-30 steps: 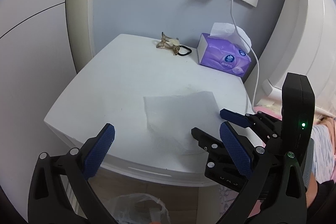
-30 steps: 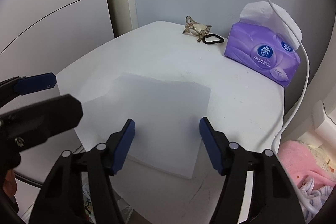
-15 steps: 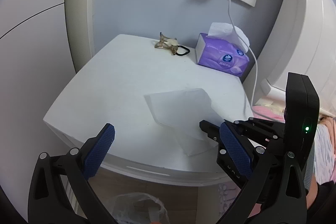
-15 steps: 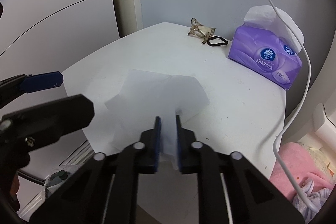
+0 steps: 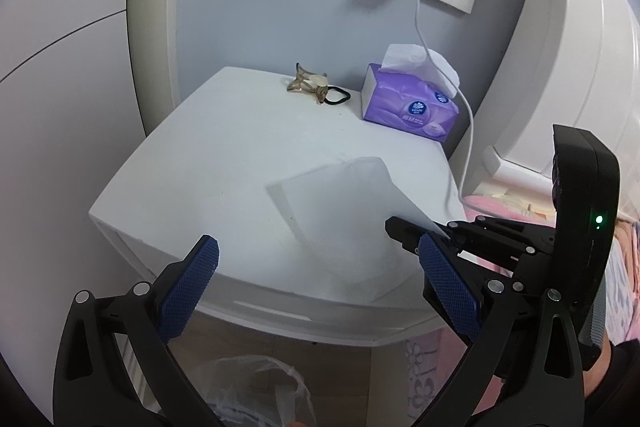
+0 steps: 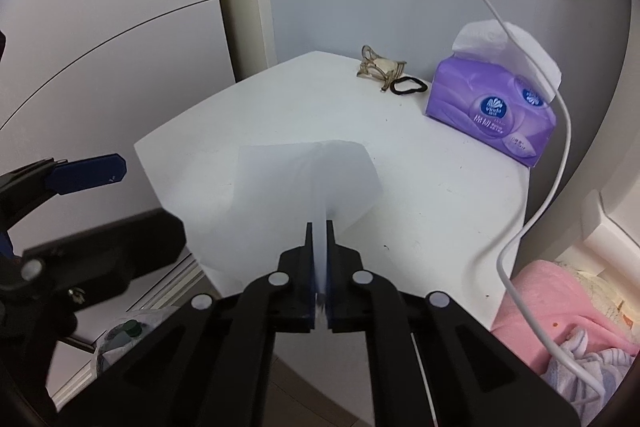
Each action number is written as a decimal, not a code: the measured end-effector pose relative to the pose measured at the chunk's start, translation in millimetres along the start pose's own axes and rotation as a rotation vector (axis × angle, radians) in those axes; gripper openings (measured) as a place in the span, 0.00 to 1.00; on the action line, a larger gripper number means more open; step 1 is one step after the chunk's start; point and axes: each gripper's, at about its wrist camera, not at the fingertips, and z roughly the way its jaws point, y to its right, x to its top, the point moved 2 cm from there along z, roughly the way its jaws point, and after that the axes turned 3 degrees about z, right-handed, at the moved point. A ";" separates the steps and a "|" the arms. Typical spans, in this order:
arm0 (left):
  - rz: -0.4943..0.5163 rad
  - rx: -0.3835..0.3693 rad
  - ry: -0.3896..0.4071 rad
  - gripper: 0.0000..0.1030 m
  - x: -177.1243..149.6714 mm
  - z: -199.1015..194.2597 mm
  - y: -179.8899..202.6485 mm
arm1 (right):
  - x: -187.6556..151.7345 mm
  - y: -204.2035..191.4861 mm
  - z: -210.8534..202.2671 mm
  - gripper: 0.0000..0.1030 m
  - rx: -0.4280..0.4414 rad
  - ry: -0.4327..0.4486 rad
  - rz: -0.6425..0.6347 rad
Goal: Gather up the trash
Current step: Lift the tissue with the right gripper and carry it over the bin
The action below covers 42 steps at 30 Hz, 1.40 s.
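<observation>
Right claw [image 6: 319, 267] pinches the tissue [image 6: 304, 187], hiding its near edge; left claw [image 5: 316, 283] gapes wide.

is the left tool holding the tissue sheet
No, the left tool is wide open with nothing between its pads, while the right tool is shut on the tissue sheet.

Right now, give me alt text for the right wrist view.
The right tool is shut on a white tissue sheet, lifting it off a white nightstand. Behind sit a purple tissue box, a hair clip and a black hair tie.
</observation>
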 end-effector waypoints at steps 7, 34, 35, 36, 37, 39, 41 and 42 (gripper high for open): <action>-0.030 0.007 0.016 0.94 -12.5 -27.2 5.8 | -6.5 -8.2 -26.3 0.05 0.016 0.015 -0.013; -0.047 0.037 0.070 0.94 -44.0 -120.6 41.6 | -39.5 -52.8 -121.9 0.05 0.088 0.066 -0.097; -0.052 0.042 0.073 0.94 -46.4 -125.8 41.1 | -40.8 -57.0 -125.5 0.05 0.095 0.068 -0.103; -0.056 0.045 0.076 0.94 -48.0 -129.7 40.1 | -42.1 -61.5 -128.7 0.05 0.101 0.070 -0.110; -0.062 0.049 0.080 0.94 -50.1 -133.9 39.1 | -43.3 -65.1 -131.2 0.05 0.105 0.072 -0.116; -0.076 0.062 0.085 0.94 -56.0 -143.3 36.2 | -46.1 -73.3 -135.5 0.05 0.115 0.075 -0.131; -0.087 0.074 0.090 0.94 -62.0 -152.6 32.4 | -50.5 -85.5 -140.7 0.05 0.131 0.076 -0.145; -0.091 0.081 0.092 0.94 -64.9 -157.3 30.6 | -51.6 -88.9 -141.8 0.05 0.136 0.076 -0.149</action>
